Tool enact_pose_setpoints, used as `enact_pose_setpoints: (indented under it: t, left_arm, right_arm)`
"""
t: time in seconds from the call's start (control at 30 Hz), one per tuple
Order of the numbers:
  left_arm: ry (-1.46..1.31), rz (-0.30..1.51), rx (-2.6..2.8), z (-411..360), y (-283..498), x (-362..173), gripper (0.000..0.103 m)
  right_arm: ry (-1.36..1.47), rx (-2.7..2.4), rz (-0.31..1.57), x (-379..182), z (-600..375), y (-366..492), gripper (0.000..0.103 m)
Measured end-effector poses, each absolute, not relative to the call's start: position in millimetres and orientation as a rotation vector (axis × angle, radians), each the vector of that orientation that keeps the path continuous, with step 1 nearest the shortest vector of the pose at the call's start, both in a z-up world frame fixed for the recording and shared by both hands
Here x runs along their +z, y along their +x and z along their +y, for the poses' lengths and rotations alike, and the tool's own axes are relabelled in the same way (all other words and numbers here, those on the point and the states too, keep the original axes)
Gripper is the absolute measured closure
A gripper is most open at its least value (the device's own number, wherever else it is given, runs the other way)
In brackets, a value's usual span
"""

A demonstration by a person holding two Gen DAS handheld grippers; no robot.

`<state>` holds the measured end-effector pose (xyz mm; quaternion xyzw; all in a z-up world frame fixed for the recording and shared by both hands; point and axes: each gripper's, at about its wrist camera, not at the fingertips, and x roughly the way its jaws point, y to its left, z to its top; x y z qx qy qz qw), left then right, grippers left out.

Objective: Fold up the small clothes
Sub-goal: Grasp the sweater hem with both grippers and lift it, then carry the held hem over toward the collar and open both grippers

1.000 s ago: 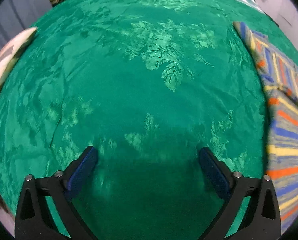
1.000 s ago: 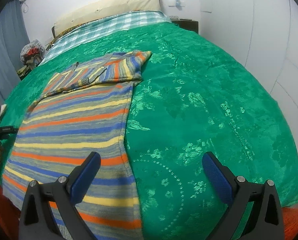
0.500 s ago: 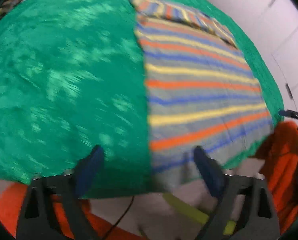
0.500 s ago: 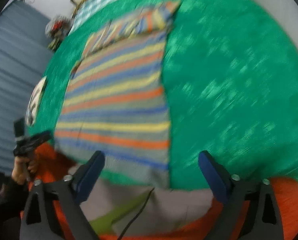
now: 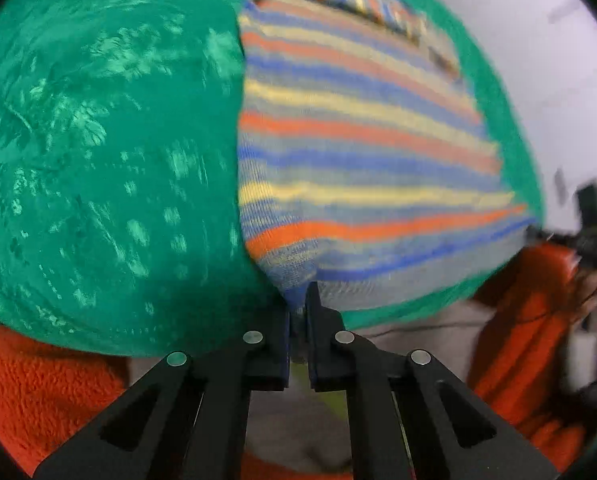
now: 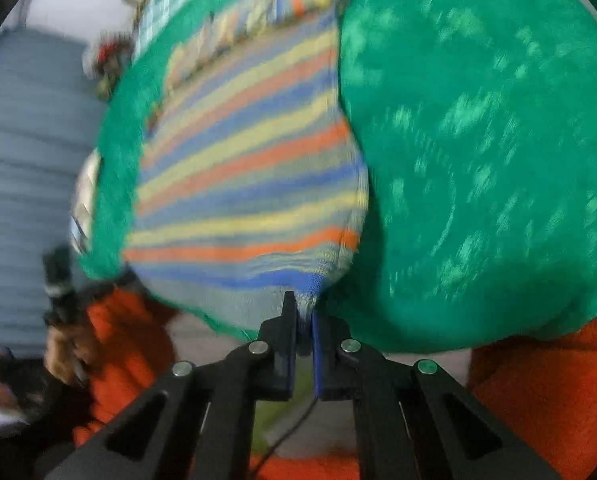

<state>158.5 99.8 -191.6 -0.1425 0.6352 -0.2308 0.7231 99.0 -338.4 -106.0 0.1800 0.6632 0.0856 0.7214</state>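
Note:
A striped knit sweater [image 5: 358, 152] in orange, blue, yellow and grey lies flat on a green bedspread [image 5: 98, 140], its folded sleeves at the far end. My left gripper [image 5: 297, 308] is shut on the sweater's near left hem corner. My right gripper [image 6: 304, 312] is shut on the near right hem corner of the sweater [image 6: 250, 168]. Both corners are pulled up slightly off the bedspread [image 6: 478, 140] at the bed's near edge. Both views are motion-blurred.
The person's orange fleece sleeves [image 5: 38, 380] show at the bottom of both views. The other gripper and hand show at the right of the left wrist view [image 5: 590, 232] and at the left of the right wrist view [image 6: 62, 300]. A checked sheet [image 6: 158, 12] lies at the bed's head.
Both grippers swung to the sweater's near hem and went from wide open to shut on its two corners.

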Motion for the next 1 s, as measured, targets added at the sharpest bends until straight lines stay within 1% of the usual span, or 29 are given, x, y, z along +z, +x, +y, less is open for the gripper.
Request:
enact_pose_setpoints:
  t: [0.17, 0.27, 0.33, 0.5, 0.77, 0.83, 0.87, 0.9, 0.93, 0.97, 1.0]
  left_arm:
    - [-0.451, 1.296, -0.543, 105, 226, -164, 0.099]
    - [-0.48, 1.222, -0.522, 102, 284, -159, 0.099]
    - [-0.518, 1.193, -0.508, 98, 325, -160, 0.099]
    - [-0.586, 1.171, -0.464, 109, 403, -169, 0.099]
    - [-0.579, 1.209, -0.423, 99, 487, -193, 0.099]
    - [-0.564, 1.206, -0.413, 97, 503, -198, 0.096]
    - [-0.559, 1.2, -0.395, 96, 515, -201, 0.091]
    - [-0.566, 1.191, -0.352, 98, 528, -203, 0.08]
    - [-0.608, 1.166, -0.307, 104, 541, -205, 0.074]
    - [-0.655, 1.131, -0.282, 111, 549, -204, 0.07]
    - [-0.701, 1.09, -0.249, 120, 553, -200, 0.07]
  right_arm:
    - [0.526, 0.185, 1.261, -75, -353, 148, 0.097]
    - [0.533, 0.151, 1.148, -70, -359, 205, 0.097]
    - [0.524, 0.129, 1.109, -72, -359, 240, 0.097]
    - [0.536, 0.088, 1.079, -86, -369, 321, 0.097]
    - [0.567, 0.062, 1.107, -110, -389, 415, 0.097]
    - [0.575, 0.07, 1.104, -117, -394, 433, 0.097]
    - [0.585, 0.07, 1.093, -121, -397, 442, 0.096]
    - [0.617, 0.077, 1.061, -126, -402, 452, 0.093]
    - [0.644, 0.063, 1.025, -129, -408, 457, 0.087]
    - [0.658, 0.028, 0.989, -131, -414, 461, 0.08]
    - [0.663, -0.007, 0.957, -131, -419, 463, 0.067]
